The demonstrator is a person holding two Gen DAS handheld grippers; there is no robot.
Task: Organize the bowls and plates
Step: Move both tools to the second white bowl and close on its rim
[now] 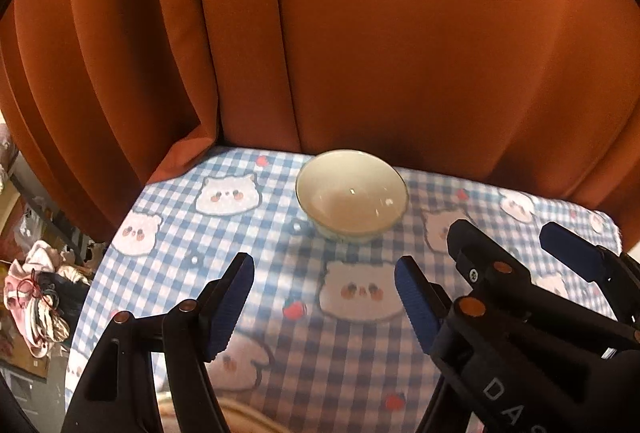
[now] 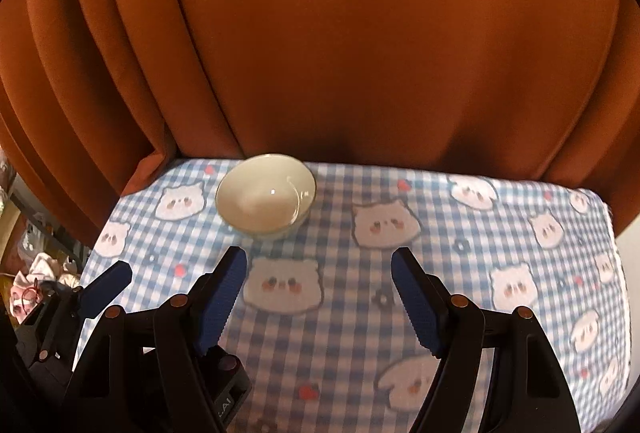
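A small cream bowl (image 1: 351,193) (image 2: 265,193) stands upright and empty near the far edge of the table, close to the curtain. My left gripper (image 1: 324,275) hovers short of it, open, with only tablecloth between its blue pads. My right gripper (image 2: 319,267) is open too and holds nothing; the bowl lies ahead and a little to its left. In the left wrist view the right gripper (image 1: 508,245) shows at the right. In the right wrist view a blue fingertip (image 2: 108,287) of the left gripper shows at the lower left.
The table wears a blue-and-white checked cloth (image 2: 460,233) printed with white animal faces. A rust-orange curtain (image 1: 360,33) hangs right behind its far edge. Clutter and pink cloth (image 1: 32,293) lie on the floor off the left side. A pale rim (image 1: 240,417) shows at the bottom edge.
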